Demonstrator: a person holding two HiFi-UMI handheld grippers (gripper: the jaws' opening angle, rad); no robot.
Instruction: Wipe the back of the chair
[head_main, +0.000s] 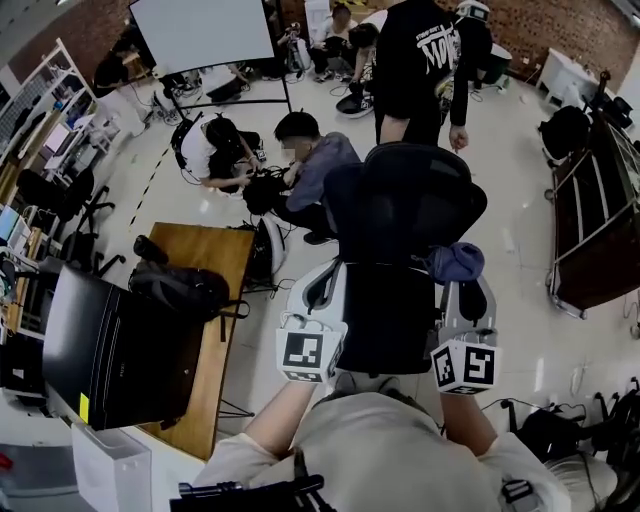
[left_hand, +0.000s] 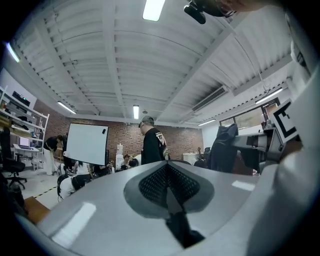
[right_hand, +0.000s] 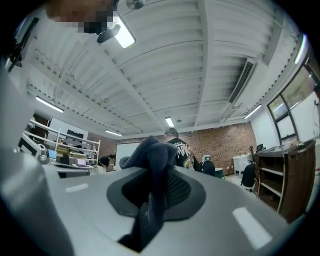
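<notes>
One chair (head_main: 400, 210) stands on the floor dead ahead, its back facing us. There are two grippers. The left gripper (head_main: 324, 282) has its jaws together on nothing, close by the back's left side. The right gripper (head_main: 470, 288) has its jaws clamped on one blue cloth (head_main: 455, 262) at the back's right edge. Just beyond the chair are three people: one standing (head_main: 420, 60) and two crouched (head_main: 312, 165) on the floor. To the left is a wooden worktop (head_main: 215, 255) with one black bag (head_main: 180, 287), and to the right a dark shelf unit (head_main: 605, 225).
</notes>
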